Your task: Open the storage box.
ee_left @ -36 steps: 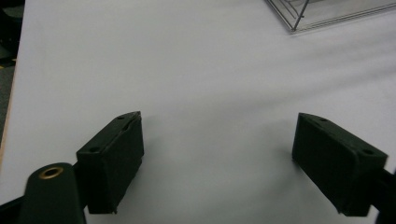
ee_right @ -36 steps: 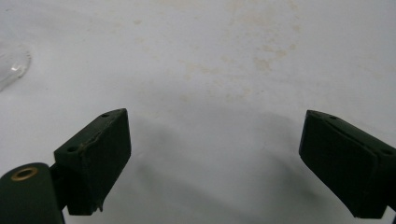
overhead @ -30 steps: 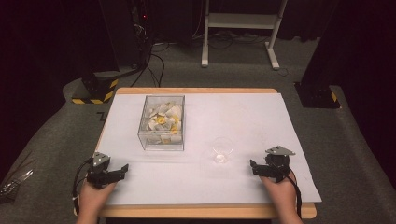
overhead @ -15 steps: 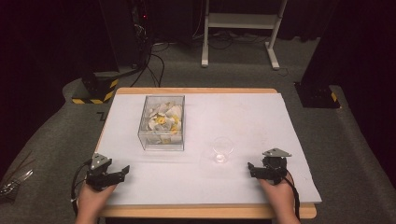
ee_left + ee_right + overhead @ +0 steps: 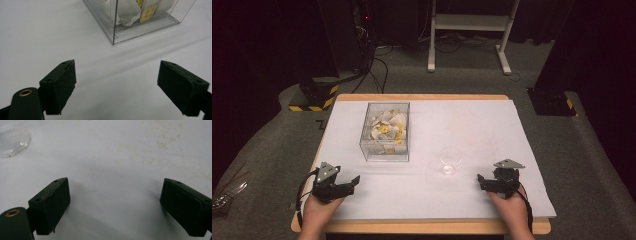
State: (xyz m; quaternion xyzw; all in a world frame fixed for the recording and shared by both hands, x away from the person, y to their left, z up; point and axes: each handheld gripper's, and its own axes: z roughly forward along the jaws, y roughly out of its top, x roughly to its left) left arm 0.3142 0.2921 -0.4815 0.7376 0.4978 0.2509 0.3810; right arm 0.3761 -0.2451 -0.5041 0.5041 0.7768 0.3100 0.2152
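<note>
Resting on white table (image 5: 492,125): left claw (image 5: 353,181), right claw (image 5: 481,181), both wide open, empty; clear box (image 5: 385,131) holds white-yellow packets.

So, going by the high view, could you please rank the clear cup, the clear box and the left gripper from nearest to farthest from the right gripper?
1. Clear cup, just left of the right gripper.
2. Clear box of packets, farther left and back.
3. Left gripper, at the table's opposite near edge.
</note>
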